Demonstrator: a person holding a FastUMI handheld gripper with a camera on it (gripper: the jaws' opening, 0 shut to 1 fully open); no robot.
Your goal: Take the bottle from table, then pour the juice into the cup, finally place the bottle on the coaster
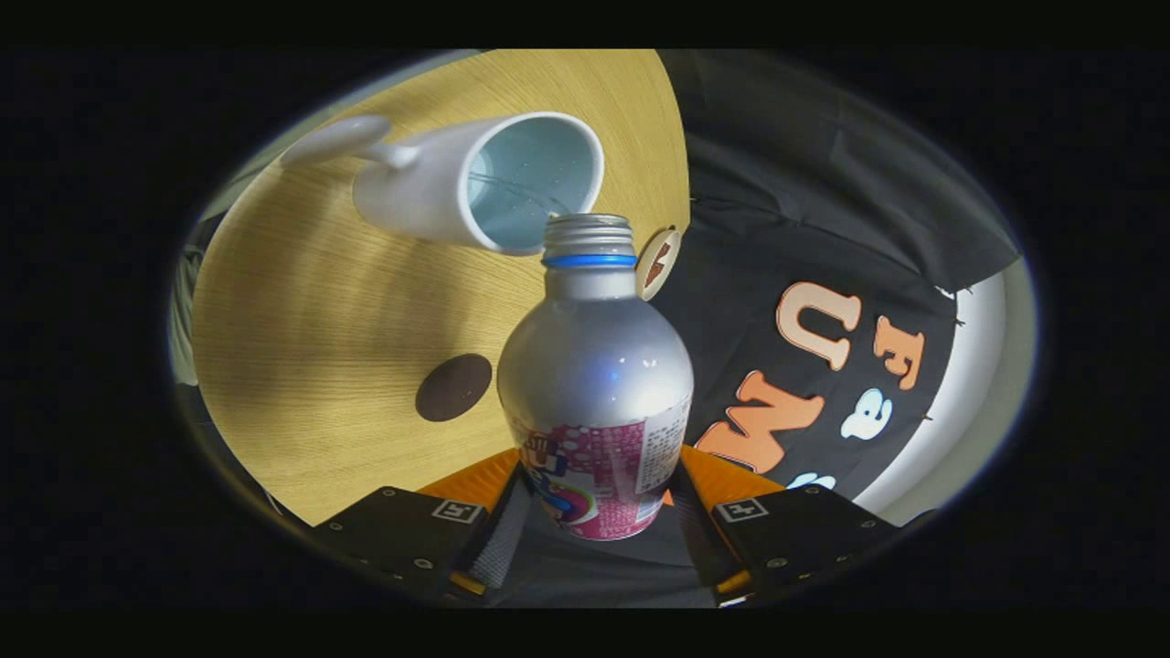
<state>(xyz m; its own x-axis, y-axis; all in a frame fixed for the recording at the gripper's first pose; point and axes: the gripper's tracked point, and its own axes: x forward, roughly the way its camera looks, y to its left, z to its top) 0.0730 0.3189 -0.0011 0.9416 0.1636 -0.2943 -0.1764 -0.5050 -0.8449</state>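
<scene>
Between the fingers, bottle (pixel 594 366) clamped by gripper (pixel 599 512), tipped with open mouth at rim of cup (pixel 475 178) above table (pixel 302 338). Pickup done; pour apparently underway. Placement on coaster (pixel 453 387) remains.

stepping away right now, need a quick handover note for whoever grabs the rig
Claw: shut on the silver bottle, both fingers pressing its labelled base.
Bottle: cap off, tipped with its open mouth at the rim of the white cup on the round wooden table.
Coaster: dark, round, bare, on the table beside the bottle.
Done: bottle picked up, brought to the cup.
Left: finish the pour, then stand the bottle on the coaster.
</scene>
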